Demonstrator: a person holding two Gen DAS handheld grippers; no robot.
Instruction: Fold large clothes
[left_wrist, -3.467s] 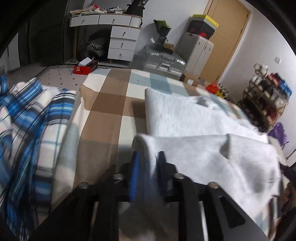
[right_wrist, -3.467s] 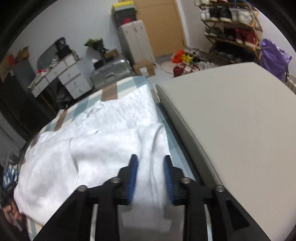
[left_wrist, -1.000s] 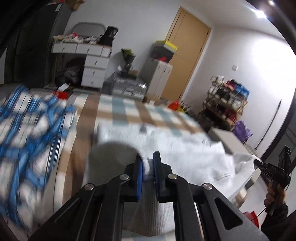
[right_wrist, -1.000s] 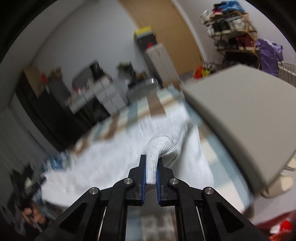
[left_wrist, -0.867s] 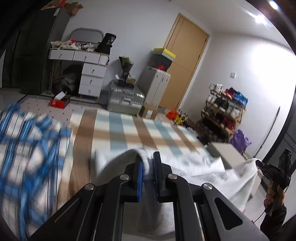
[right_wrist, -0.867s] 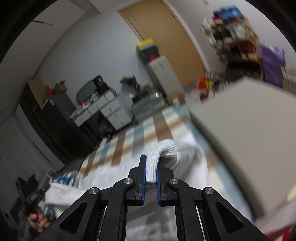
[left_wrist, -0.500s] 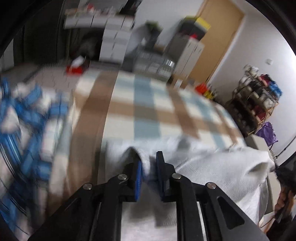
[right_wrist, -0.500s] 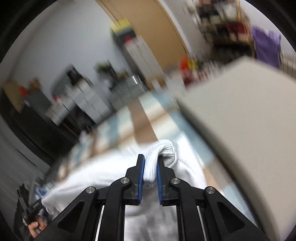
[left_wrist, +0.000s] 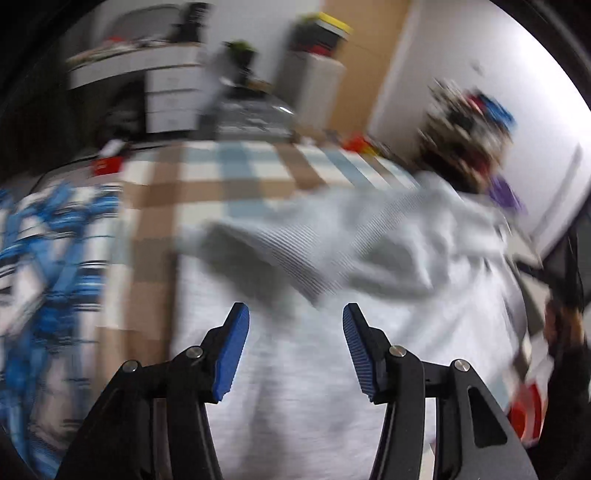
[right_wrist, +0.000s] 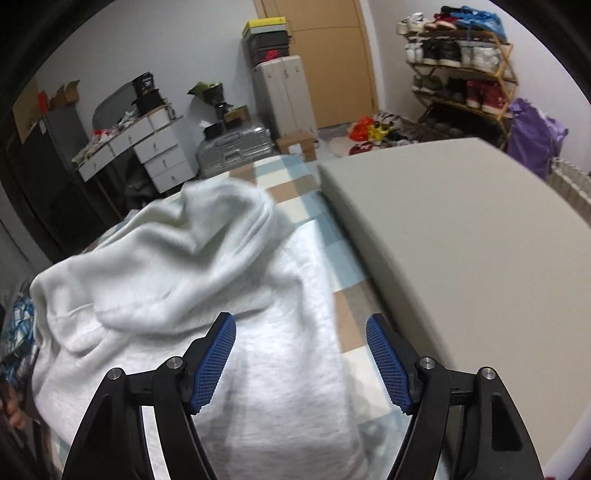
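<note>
A large white-grey knit garment (left_wrist: 332, 332) lies on the checked bedspread (left_wrist: 236, 177), with its far part folded back over the near part in a loose hump (right_wrist: 177, 258). My left gripper (left_wrist: 295, 343) is open and empty just above the garment's near half. My right gripper (right_wrist: 301, 354) is open and empty over the garment's right edge (right_wrist: 295, 369). The left wrist view is motion-blurred.
A blue plaid garment (left_wrist: 48, 280) lies on the bed to the left. A grey cushion or mattress slab (right_wrist: 461, 258) lies along the bed's right side. Beyond the bed stand a silver suitcase (right_wrist: 232, 146), white drawers (right_wrist: 162, 155) and a shoe rack (right_wrist: 461, 70).
Both grippers opened and let go of the garment's edge, which dropped folded over onto the rest of the garment. Both grippers have moved lower, over the cloth.
</note>
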